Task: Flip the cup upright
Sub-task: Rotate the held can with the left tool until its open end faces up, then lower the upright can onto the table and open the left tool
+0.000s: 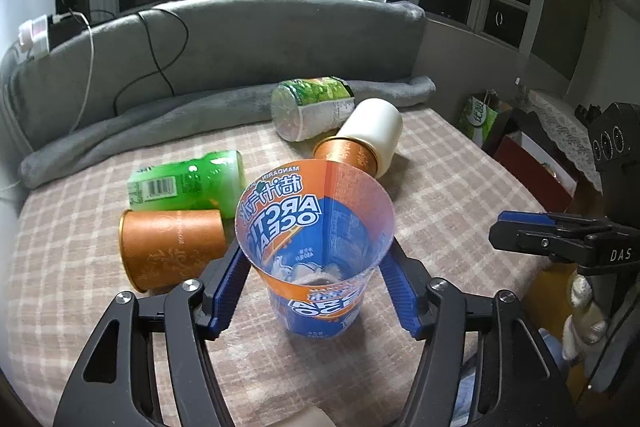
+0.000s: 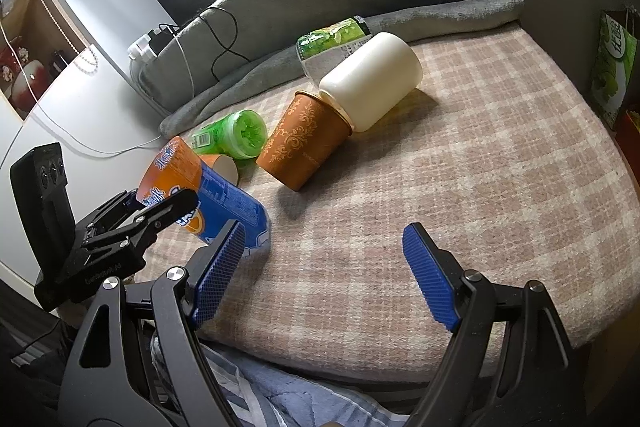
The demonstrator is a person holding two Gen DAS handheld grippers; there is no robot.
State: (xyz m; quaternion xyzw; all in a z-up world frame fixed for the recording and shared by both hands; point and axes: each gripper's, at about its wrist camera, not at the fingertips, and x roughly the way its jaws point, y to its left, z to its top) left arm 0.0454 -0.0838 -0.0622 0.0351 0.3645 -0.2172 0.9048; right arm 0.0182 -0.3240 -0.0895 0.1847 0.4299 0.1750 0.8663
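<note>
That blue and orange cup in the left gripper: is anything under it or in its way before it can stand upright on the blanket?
Nothing visible blocks it. The left gripper holds the blue and orange cup, tilted, base on bare checked blanket. The nearest thing, an orange paper cup, lies on its side just to the left.

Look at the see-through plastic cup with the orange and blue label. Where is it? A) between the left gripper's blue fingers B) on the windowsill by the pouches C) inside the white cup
A: the see-through plastic cup with the orange and blue label sits between the blue fingers of the left gripper, open mouth toward the camera.
</note>
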